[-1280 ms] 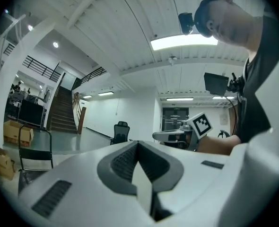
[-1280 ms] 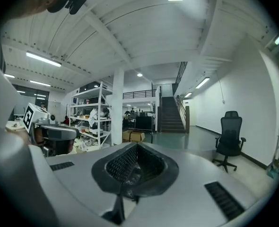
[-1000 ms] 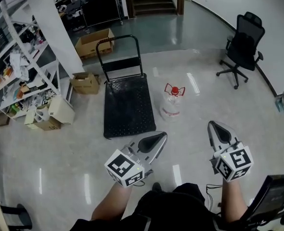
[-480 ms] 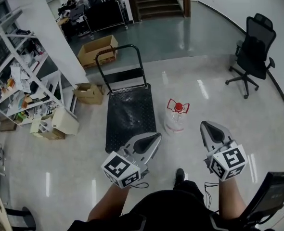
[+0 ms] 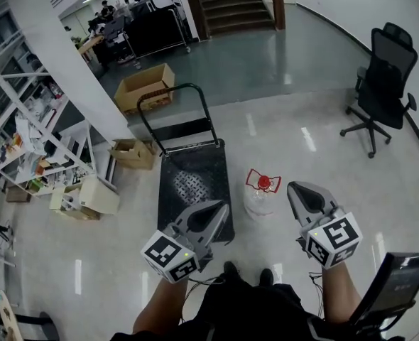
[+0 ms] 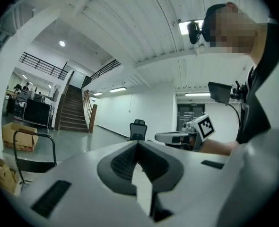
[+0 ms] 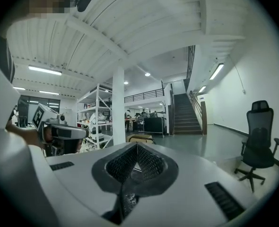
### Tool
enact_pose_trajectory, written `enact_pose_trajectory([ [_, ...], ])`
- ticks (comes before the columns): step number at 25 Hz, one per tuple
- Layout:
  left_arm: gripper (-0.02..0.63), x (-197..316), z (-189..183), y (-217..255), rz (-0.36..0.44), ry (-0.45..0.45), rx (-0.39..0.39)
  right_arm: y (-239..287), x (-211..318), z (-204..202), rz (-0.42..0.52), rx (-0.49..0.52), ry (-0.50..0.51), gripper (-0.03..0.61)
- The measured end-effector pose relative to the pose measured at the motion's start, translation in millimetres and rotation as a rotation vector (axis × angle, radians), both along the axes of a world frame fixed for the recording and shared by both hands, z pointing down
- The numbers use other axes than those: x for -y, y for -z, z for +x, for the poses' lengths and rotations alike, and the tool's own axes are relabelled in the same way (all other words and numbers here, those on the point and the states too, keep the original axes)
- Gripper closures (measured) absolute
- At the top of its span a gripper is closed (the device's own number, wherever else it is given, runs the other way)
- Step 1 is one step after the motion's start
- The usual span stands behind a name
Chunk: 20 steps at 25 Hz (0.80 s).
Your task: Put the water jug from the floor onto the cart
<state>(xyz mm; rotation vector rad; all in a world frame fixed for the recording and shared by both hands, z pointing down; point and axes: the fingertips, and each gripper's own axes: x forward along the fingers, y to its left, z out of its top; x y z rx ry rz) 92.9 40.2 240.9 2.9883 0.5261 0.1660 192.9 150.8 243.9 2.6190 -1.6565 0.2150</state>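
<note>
Cart point(image 5: 189, 185), jug point(image 5: 258, 200) nearer; glossy floor point(image 5: 305, 123), stairs point(image 5: 231, 2) beyond.

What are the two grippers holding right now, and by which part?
Nothing. The left gripper and the right gripper both have their jaws together with nothing between them. The water jug stands untouched beside the cart.

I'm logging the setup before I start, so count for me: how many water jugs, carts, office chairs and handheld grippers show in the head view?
water jug: 1
cart: 1
office chair: 1
grippers: 2, the left gripper and the right gripper
total: 5
</note>
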Motion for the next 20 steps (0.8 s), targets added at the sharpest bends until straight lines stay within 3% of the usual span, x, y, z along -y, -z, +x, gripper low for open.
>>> enact_pose_trajectory([
  [4, 0.617, 22.2, 30.3, -10.0, 0.020, -0.032, 0.000, -9.5, 28.3, 32.9, -0.006, 0.019, -0.014, 0.577],
  [13, 0.617, 108.9, 83.1, -14.0, -0.027, -0.078, -0.048, -12.2, 107.0, 84.8, -0.032, 0.011, -0.068, 0.577],
  [20, 0.617, 145.5, 129.4, -37.6, -0.060, -0.076, -0.017, -20.2, 144.8, 119.8, -0.049, 0.010, -0.049, 0.577],
])
